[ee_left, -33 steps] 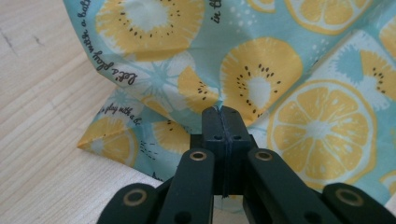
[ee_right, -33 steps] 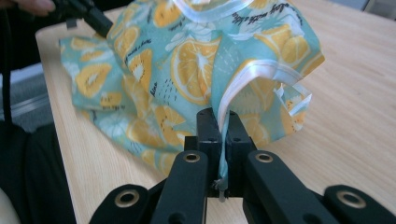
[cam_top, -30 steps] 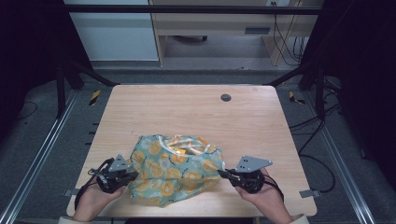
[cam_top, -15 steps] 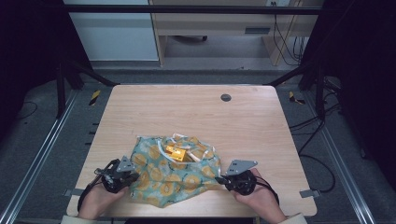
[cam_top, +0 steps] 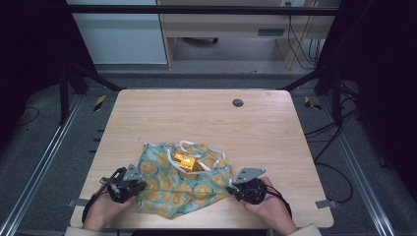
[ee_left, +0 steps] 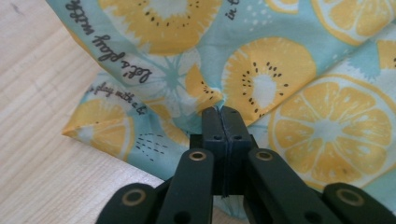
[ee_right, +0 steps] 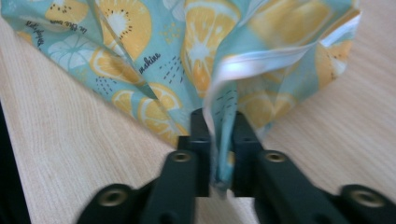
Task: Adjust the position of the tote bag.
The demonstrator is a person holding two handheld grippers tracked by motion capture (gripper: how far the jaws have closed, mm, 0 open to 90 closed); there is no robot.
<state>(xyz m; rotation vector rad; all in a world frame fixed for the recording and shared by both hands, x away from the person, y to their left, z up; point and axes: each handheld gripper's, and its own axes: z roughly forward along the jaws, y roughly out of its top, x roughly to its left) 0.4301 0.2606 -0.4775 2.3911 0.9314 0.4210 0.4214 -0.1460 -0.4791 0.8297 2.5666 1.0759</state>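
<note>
A teal cloth bag printed with orange and lemon slices [cam_top: 184, 184] lies crumpled near the table's front edge. A small orange box [cam_top: 185, 160] and white straps [cam_top: 211, 164] rest on its top. My left gripper [cam_top: 135, 186] is shut on the bag's left side, jaws pressed together on a fold of fabric [ee_left: 219, 108]. My right gripper [cam_top: 235, 189] is shut on the bag's right edge, with its white-trimmed hem [ee_right: 261, 58] pinched between the jaws [ee_right: 219, 135].
The wooden table [cam_top: 206, 118] stretches bare beyond the bag, with a dark round grommet [cam_top: 238, 103] near its far edge. Black frame posts [cam_top: 64, 78] stand at both sides, and cables [cam_top: 324, 142] trail on the floor to the right.
Both grippers have pulled the bag toward the table's front edge. The orange box and white straps have come into view on top of the cloth.
</note>
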